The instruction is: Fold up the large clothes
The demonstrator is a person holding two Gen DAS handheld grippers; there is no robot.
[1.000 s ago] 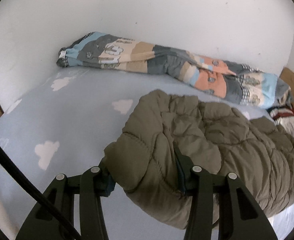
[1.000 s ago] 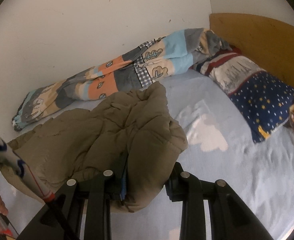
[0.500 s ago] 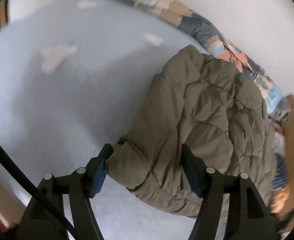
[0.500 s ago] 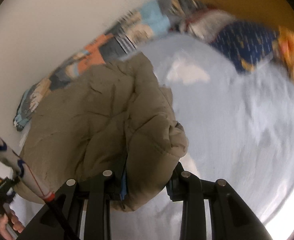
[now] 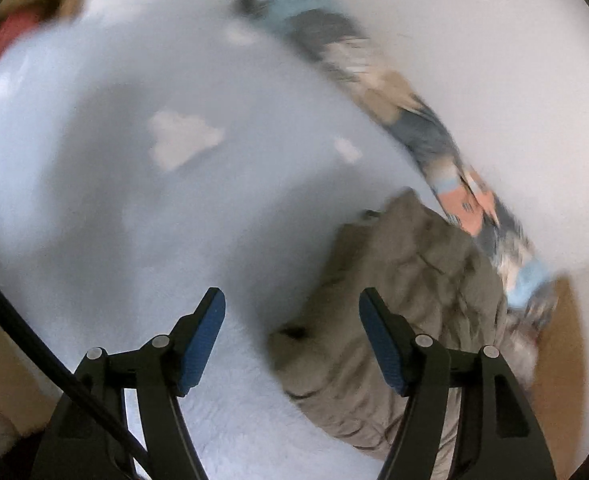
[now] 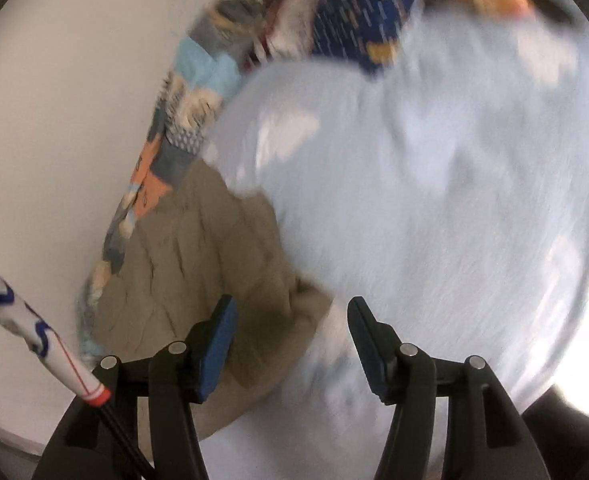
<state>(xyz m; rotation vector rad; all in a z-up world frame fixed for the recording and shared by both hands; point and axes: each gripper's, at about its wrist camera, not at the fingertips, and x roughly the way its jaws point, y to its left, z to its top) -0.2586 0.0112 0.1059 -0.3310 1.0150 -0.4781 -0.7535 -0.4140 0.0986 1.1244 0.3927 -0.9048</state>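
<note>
Both views are blurred by motion. In the left wrist view, a pale blue bed sheet (image 5: pixel 142 216) printed with white clouds fills the left and centre of the picture. At the bottom, the left gripper (image 5: pixel 292 344) is seen with its two black fingers and blue pads spread apart; its jaws have just been opening, and nothing is clamped between them, only bare sheet and the near edge of the garment showing in the gap. To the right, an olive-brown quilted jacket (image 5: pixel 410 280) lies bunched on the sheet, partly behind the right-hand finger and not gripped. Beyond it, a rolled patchwork blanket (image 5: pixel 414 120) in blue, grey, tan and orange runs diagonally along the white wall (image 5: pixel 514 60).

In the right wrist view, the white wall is at the left, with a white cable sleeve (image 6: pixel 34 332) marked in blue and red crossing the lower left corner. The same blanket (image 6: pixel 166 152) runs up beside the wall. The jacket (image 6: pixel 198 280) lies below it, at the left of the sheet (image 6: pixel 454 200). The right gripper (image 6: pixel 290 344) is released as well: its jaws have just been opening, and the jacket's edge is seen between the pads without being pressed. At the top, a dark blue patterned pillow (image 6: pixel 362 20) is seen.
</note>
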